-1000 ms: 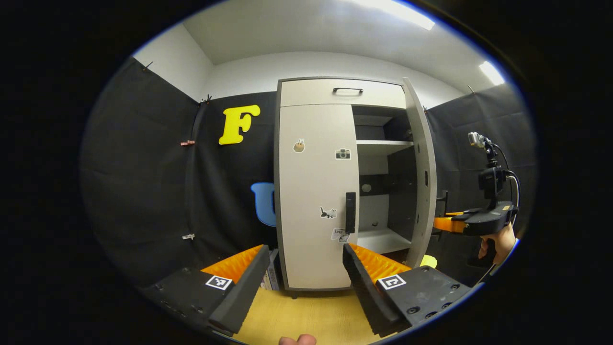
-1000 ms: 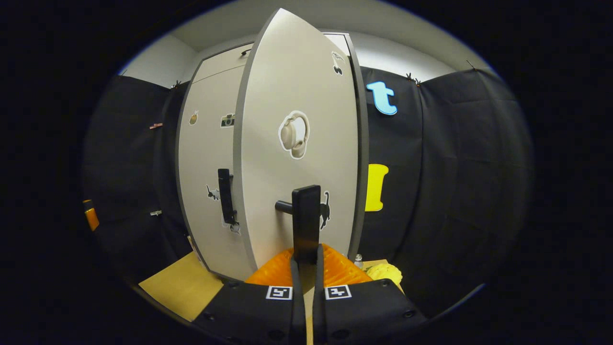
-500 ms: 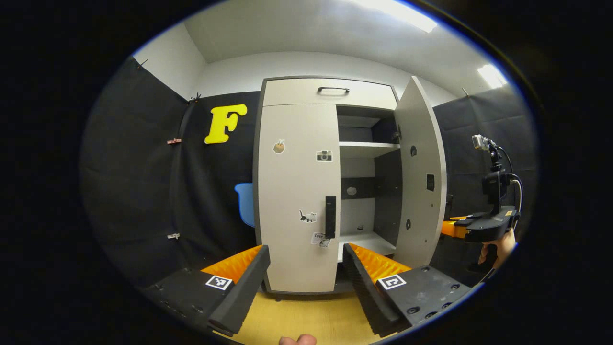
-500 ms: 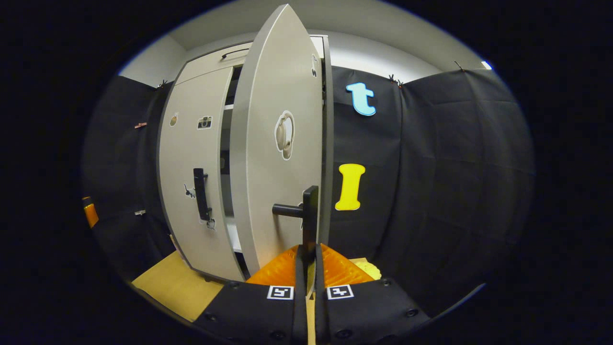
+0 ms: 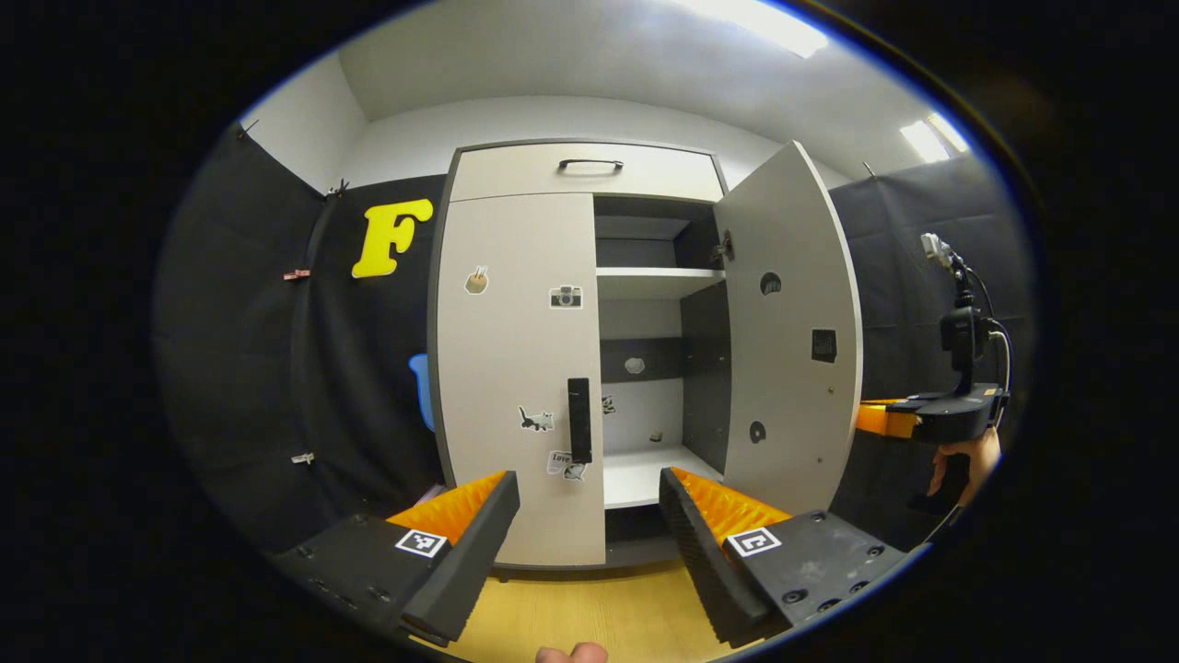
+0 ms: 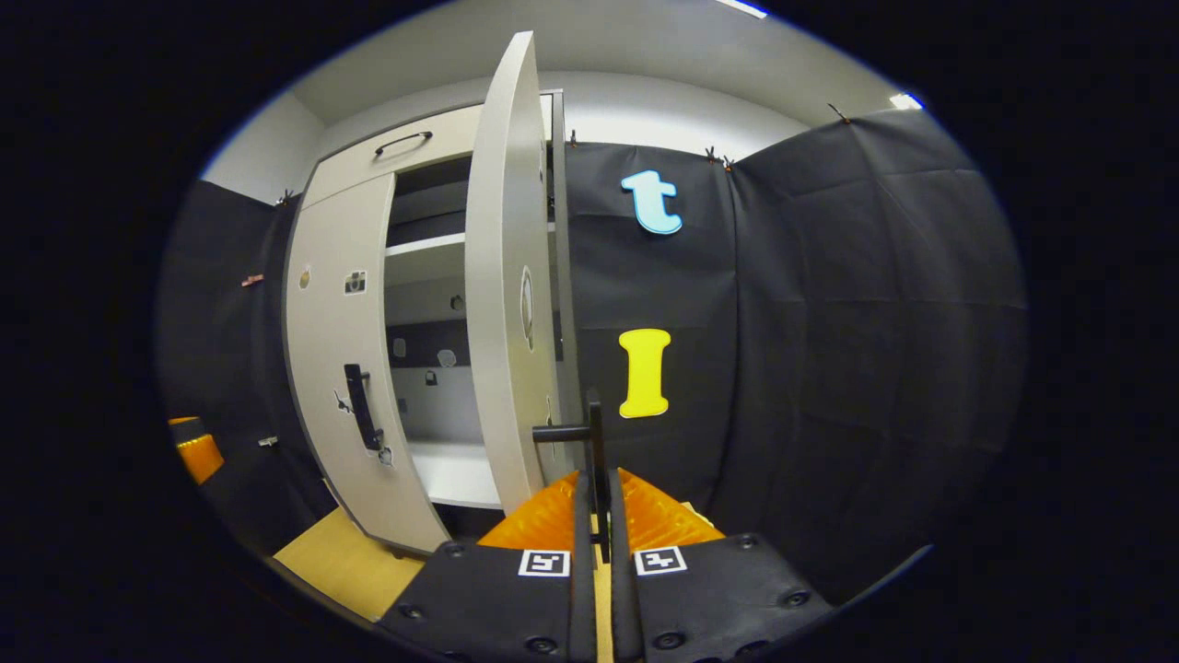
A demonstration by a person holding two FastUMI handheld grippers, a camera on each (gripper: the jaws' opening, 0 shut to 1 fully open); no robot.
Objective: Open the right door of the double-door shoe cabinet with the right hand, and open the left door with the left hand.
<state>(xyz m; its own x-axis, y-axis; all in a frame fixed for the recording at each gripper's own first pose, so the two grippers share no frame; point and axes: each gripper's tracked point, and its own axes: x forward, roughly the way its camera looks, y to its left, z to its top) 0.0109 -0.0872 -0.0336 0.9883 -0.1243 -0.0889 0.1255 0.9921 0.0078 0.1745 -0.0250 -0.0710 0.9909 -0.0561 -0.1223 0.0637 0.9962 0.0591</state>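
Right gripper (image 6: 597, 502) clamps black bar handle (image 6: 594, 442) at 6 o'clock, holding pale-grey right door (image 6: 502, 276) open; left gripper (image 5: 589, 516) jaws wide, facing closed left door (image 5: 516, 368).

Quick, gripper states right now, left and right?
Left gripper: open, holding nothing, short of the left door handle.
Right gripper: closed on the right door handle.

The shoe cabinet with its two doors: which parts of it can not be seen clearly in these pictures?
- Left gripper view: the right door shows its inner face; its handle is behind it.
- Right gripper view: the right door's handle is partly hidden by the right gripper fingers.
- Both views: stickers on the left door are too small.
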